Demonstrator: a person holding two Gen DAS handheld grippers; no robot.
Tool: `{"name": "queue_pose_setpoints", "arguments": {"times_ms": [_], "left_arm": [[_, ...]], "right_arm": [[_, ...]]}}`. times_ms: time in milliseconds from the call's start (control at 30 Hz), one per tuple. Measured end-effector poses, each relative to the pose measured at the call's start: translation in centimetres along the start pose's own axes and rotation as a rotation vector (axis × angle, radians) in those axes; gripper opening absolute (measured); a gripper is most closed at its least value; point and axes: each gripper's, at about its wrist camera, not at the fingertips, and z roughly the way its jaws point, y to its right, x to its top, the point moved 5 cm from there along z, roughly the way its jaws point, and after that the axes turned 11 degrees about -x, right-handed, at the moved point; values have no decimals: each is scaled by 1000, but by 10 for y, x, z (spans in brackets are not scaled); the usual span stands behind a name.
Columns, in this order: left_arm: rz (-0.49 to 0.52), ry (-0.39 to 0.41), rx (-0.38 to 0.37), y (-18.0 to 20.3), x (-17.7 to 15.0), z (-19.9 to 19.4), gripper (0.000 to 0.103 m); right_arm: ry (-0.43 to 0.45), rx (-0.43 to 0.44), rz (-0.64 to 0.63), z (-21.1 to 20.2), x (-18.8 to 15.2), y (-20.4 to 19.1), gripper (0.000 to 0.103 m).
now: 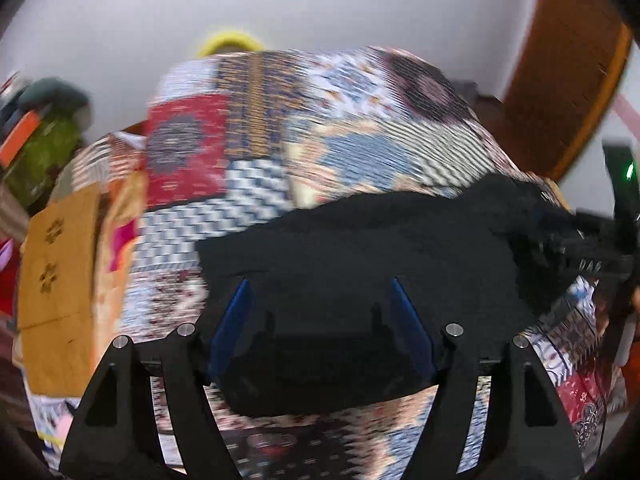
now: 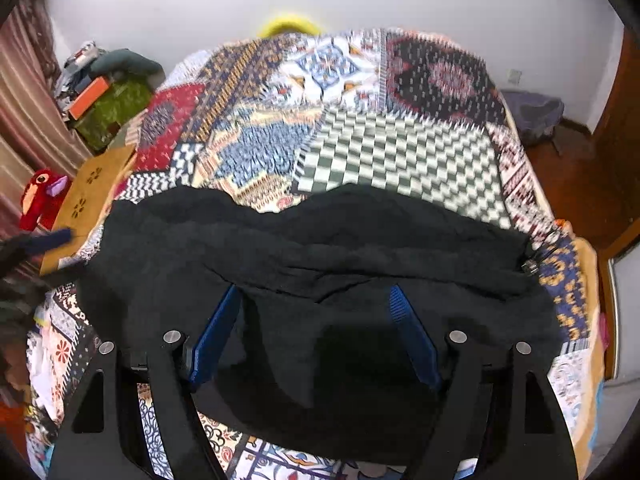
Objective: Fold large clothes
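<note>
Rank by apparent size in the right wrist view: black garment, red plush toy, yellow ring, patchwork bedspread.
1. patchwork bedspread
2. black garment, inflated by nearness
3. red plush toy and yellow ring: similar; ring partly hidden, unranked

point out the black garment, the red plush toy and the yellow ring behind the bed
black garment [image 2: 360,240], right wrist view, on its folded upper layer
red plush toy [image 2: 38,196], right wrist view, on its red body left of the bed
yellow ring [image 2: 288,22], right wrist view, on its top arc
</note>
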Motion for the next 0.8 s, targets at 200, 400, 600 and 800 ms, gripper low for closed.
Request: {"name": "queue_pose_setpoints", "arguments": {"times_ms": [200,400,600,800], "left_arm": [[75,-49,-68,56,-2,63,71],[143,-67,13,69,-23,107,96],[143,-58,1,65,-33,96,96],[76,-35,-3,56,-50,67,96]], "right_arm": [[-42,-51,-104,14,-21,7,75],[-85,-18,-107,41,-43,21,95],[-98,-44,-86,31,-43,23,95],[-99,-70,-75,10,-47,24,95]]}}
